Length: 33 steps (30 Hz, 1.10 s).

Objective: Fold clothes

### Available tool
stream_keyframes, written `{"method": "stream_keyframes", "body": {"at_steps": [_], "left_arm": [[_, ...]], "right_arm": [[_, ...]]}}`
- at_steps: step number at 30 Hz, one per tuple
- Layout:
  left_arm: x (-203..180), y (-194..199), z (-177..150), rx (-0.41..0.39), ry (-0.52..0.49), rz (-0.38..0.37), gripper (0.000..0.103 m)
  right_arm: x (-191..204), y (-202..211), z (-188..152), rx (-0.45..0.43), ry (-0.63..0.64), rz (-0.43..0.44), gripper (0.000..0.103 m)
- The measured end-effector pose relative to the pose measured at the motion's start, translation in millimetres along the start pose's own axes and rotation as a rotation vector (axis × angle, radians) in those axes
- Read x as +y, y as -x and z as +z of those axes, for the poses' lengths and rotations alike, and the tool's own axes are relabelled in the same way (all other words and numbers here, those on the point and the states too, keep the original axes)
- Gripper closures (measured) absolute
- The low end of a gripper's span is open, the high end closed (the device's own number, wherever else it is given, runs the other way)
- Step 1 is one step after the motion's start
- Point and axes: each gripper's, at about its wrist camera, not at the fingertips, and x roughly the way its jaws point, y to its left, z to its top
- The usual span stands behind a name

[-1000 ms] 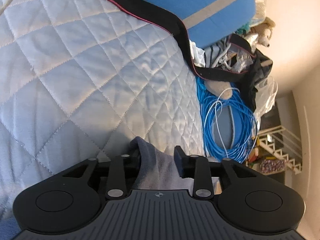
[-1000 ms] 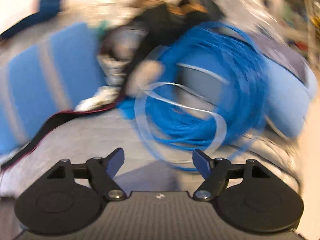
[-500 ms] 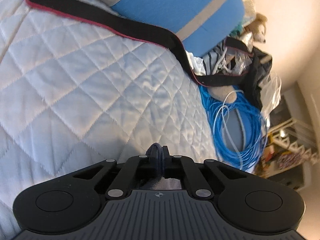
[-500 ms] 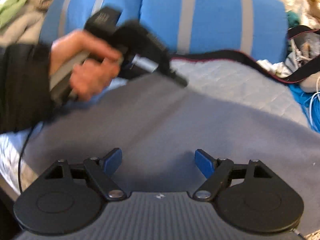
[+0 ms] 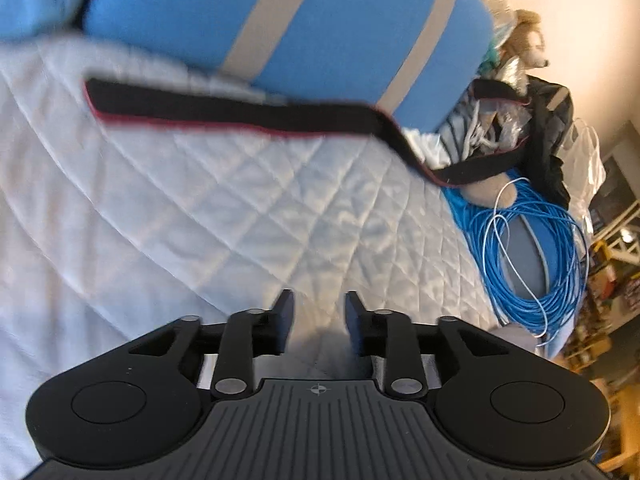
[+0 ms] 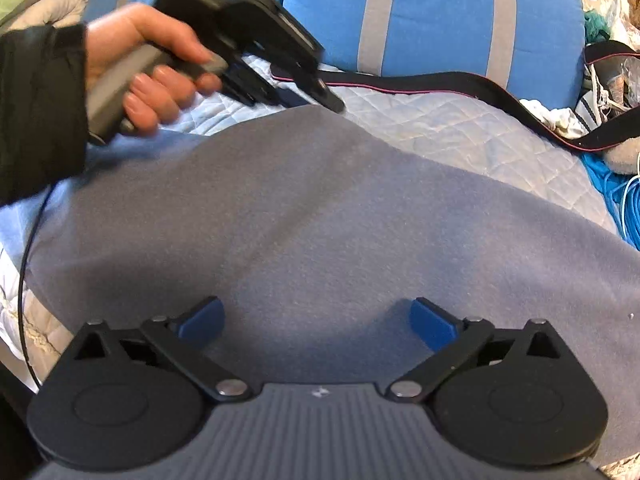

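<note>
A grey fleece cloth (image 6: pixel 320 208) lies spread flat on the white quilted bed cover (image 6: pixel 460 128). My right gripper (image 6: pixel 316 312) hovers over the cloth's near part. Its blue-padded jaws are opening wide and grip nothing. A hand (image 6: pixel 152 64) holds my left gripper (image 6: pixel 320 96) at the cloth's far edge. In the left wrist view the left gripper (image 5: pixel 318 300) has its jaws opening. A bit of the grey cloth (image 5: pixel 320 344) shows low in the gap, and the fingers (image 5: pixel 284 312) do not press on it.
Blue pillows with grey stripes (image 5: pixel 280 12) lean at the head of the bed. A black strap with a red edge (image 5: pixel 240 112) runs across the quilt in front of them. To the right lie a coil of blue cable (image 5: pixel 532 264), a black bag and a stuffed toy (image 5: pixel 528 40).
The left gripper pinched the cloth's edge shut, then opened and lifted off it. The right gripper swung from the cable coil to over the cloth and spread wider.
</note>
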Motion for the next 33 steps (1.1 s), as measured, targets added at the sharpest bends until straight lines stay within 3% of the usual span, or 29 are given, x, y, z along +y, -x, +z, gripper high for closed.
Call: {"method": "stream_keyframes", "body": {"at_steps": [1, 6, 11, 13, 20, 25, 29, 33], "left_arm": [[-2.7, 11.6, 0.5, -0.022, -0.028, 0.016, 0.059], [-6.8, 81.0, -8.4, -0.12, -0.075, 0.076, 0.05], [3.7, 158.3, -25.6, -0.221, -0.117, 0.197, 0.026], [11.5, 185.7, -33.8, -0.24, -0.107, 0.24, 0.021], [51.6, 266.6, -81.0, -0.229, -0.056, 0.378, 0.021], [83.0, 320.0, -120.9, -0.31, 0.049, 0.42, 0.021], [80.8, 340.6, -154.4, -0.31, -0.067, 0.494, 0.021], [65.0, 341.0, -186.8, -0.27, -0.231, 0.6, 0.021]], "right_arm": [[0.7, 0.5, 0.1, 0.004, -0.001, -0.004, 0.0], [4.5, 1.5, 5.7, 0.016, 0.016, -0.033, 0.0], [17.0, 10.5, 7.4, -0.044, 0.094, -0.095, 0.0], [21.8, 12.5, 9.3, -0.072, 0.123, -0.11, 0.0], [38.1, 22.8, 18.1, -0.152, 0.165, -0.102, 0.0], [53.0, 26.0, 18.8, -0.19, 0.218, -0.116, 0.0], [64.7, 26.6, 14.1, -0.222, 0.283, -0.111, 0.0], [84.6, 37.7, 2.7, -0.282, 0.416, -0.023, 0.0]]}}
